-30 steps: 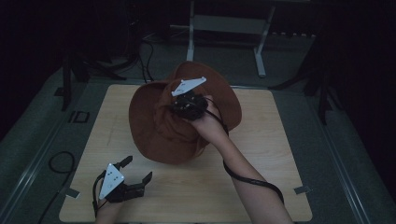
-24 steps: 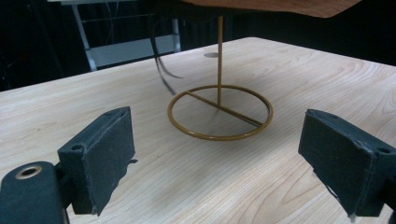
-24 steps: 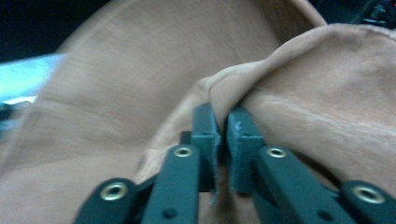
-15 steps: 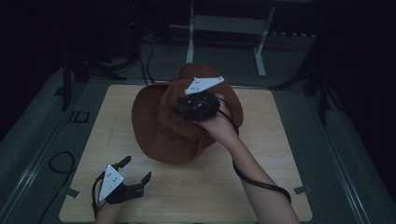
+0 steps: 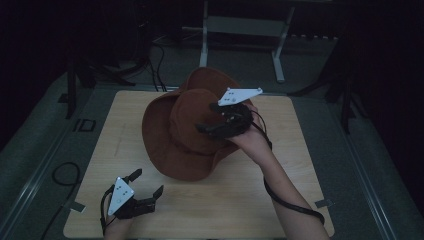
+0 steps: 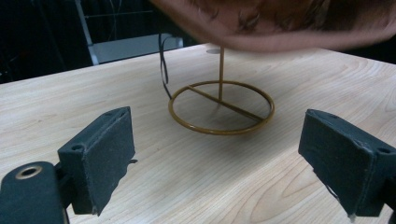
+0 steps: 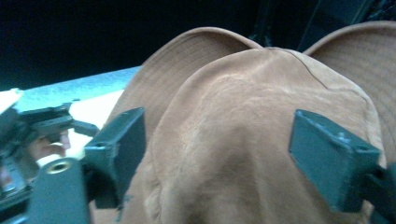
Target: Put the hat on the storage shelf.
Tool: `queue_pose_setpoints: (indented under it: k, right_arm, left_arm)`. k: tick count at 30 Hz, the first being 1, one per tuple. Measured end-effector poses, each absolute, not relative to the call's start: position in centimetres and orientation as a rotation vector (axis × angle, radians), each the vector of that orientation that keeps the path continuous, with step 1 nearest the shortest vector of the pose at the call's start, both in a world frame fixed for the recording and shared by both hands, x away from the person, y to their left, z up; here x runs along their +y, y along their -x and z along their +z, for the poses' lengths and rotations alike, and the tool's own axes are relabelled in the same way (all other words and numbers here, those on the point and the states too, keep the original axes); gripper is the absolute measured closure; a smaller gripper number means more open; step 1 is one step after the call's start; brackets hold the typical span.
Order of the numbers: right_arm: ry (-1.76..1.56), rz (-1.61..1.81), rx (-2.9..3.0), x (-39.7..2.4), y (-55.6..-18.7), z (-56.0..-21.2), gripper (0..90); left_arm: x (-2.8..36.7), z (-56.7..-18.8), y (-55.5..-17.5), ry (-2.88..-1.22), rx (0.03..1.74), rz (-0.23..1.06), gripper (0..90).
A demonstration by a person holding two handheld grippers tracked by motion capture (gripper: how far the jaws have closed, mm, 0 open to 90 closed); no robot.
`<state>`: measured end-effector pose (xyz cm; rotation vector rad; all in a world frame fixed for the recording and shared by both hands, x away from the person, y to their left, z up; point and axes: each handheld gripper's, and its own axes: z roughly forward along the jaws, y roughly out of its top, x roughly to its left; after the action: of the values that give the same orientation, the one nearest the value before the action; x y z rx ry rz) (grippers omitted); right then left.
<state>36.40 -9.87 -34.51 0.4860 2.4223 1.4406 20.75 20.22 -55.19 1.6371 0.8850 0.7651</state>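
One wooden table [image 5: 240, 200] carried one brown hat [image 5: 185, 130], perched on one wire stand [image 6: 221, 107] ahead of the left gripper [image 5: 148, 186], whose jaws gaped empty. The right gripper [image 5: 212, 117] had just been opening, its pads astride the crown without pressing. The hat looked soft, light and floppy; the brim edge seemed the best hold.

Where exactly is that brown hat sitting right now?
In the high view the brown hat sits at the middle of the wooden table, perched on a thin wire stand, with the open right gripper just over its crown.
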Motion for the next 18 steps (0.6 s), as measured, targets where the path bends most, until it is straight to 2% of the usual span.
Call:
queue_pose_setpoints:
  k: [3,18]
  right_arm:
    - [-0.465,1.450,2.407,-10.7,-35.8,-34.7,14.0]
    - [-0.493,1.476,2.329,-16.8,-33.4,-36.5,14.3]
  left_arm:
    - [20.2,-55.2,-20.8,-1.635,0.886,0.762,11.2]
    - [20.4,-55.4,-20.9,-1.643,0.893,0.758,11.2]
